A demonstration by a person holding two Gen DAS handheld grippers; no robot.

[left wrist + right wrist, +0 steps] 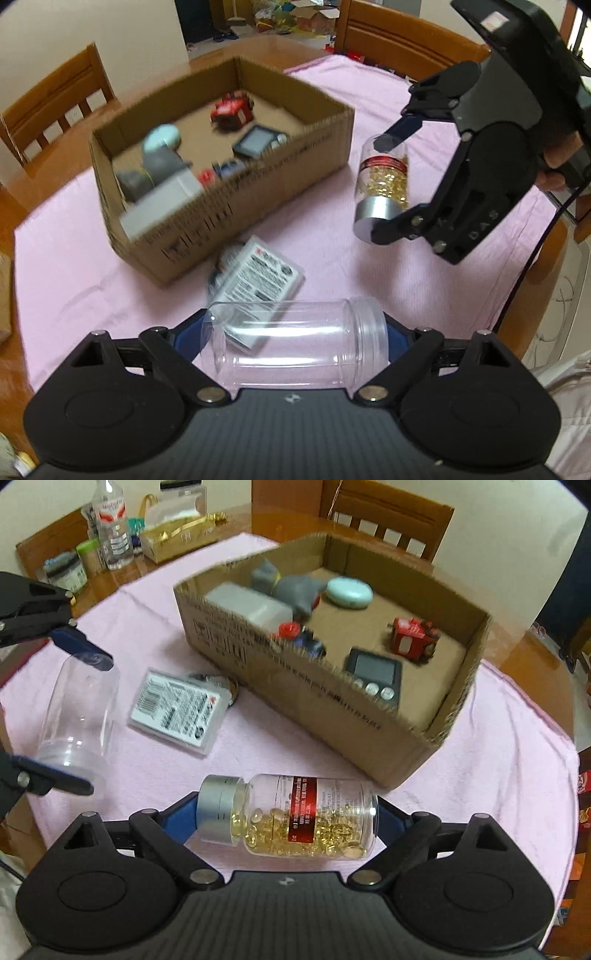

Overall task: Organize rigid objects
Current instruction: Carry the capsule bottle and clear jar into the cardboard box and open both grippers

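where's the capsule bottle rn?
The capsule bottle is clamped end to end in the right gripper, lifted above the pink cloth just in front of the cardboard box.

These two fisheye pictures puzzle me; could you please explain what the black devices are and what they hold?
They are hand-held grippers, one in each of a person's hands, each carrying a camera that looks along its fingers. The left view shows the left gripper clamped on an empty clear jar. The right view shows the right gripper clamped on a bottle of golden capsules. On the pink cloth stands a cardboard box of small items, with a flat labelled packet beside it.
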